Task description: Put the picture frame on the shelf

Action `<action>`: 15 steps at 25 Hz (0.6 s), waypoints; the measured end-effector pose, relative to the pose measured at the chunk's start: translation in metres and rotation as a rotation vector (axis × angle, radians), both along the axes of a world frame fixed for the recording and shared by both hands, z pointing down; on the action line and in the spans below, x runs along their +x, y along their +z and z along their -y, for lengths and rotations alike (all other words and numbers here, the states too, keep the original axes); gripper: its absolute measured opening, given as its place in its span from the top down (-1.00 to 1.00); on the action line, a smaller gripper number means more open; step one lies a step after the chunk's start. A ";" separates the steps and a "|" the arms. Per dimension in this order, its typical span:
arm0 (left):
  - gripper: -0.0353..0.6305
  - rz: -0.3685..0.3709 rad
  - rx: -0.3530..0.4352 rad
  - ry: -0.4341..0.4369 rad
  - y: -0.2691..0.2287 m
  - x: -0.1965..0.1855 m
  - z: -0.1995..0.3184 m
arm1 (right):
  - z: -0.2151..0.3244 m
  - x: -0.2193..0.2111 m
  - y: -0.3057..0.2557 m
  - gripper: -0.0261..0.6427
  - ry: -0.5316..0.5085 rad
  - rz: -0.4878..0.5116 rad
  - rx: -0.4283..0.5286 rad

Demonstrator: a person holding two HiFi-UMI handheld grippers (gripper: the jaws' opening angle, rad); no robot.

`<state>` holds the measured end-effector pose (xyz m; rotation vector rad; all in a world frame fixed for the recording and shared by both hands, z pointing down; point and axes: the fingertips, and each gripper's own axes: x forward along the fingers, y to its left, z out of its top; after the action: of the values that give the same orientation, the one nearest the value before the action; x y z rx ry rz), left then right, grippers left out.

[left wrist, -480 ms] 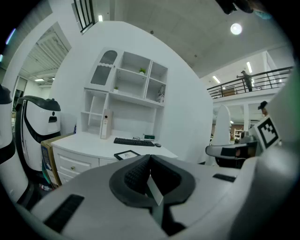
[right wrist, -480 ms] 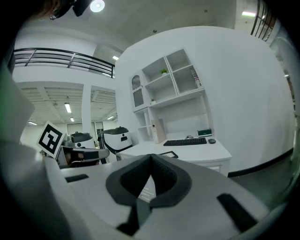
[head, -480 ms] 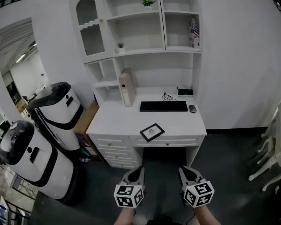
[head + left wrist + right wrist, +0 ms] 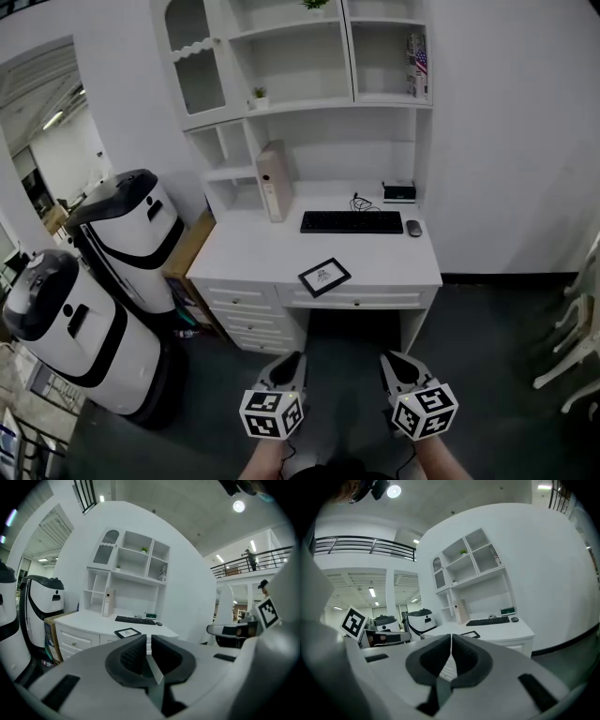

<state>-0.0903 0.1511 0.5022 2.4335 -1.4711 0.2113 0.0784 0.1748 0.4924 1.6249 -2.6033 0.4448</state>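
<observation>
The white shelf unit fills the upper centre of the head view and stands on the rear of the white bench, which has drawers down its left side. Two white-and-black rounded machines stand on the floor at the left of the frame, beside the bench.

The left claw and the right claw are at the lower centre, side by side and short of the bench front. Each claw is clenched, with its pads together and nothing between them.

The black keyboard lies along the middle of the bench top. The beige binder stands upright to its left, against the shelf unit. The picture frame lies flat near the front edge of the bench, turned at an angle, in front of the keyboard and apart from it, and well apart from both claws. A mouse lies just right of the keyboard. A small potted plant stands on the long shelf above the binder.
</observation>
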 end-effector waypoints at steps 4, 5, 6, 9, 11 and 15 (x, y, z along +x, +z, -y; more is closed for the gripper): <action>0.83 0.013 -0.001 -0.015 0.002 0.004 -0.006 | -0.003 0.006 0.001 0.91 -0.008 0.012 0.001; 0.82 0.011 -0.004 -0.020 0.002 0.005 -0.008 | -0.004 0.008 0.002 0.91 -0.010 0.016 0.000; 0.78 0.006 -0.009 -0.024 0.003 0.006 -0.009 | -0.005 0.009 0.002 0.91 -0.013 0.021 -0.001; 0.68 -0.014 -0.027 -0.031 0.005 0.012 -0.011 | -0.007 0.013 0.003 0.91 -0.025 0.034 -0.008; 0.60 -0.033 -0.047 -0.031 0.007 0.015 -0.012 | -0.008 0.016 0.005 0.91 -0.025 0.042 -0.013; 0.53 -0.107 -0.088 -0.034 0.011 0.016 -0.008 | -0.005 0.021 0.007 0.91 -0.014 0.060 -0.019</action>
<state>-0.0748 0.1589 0.5131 2.3112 -1.4257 0.1336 0.0990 0.1801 0.4995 1.6110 -2.6427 0.5240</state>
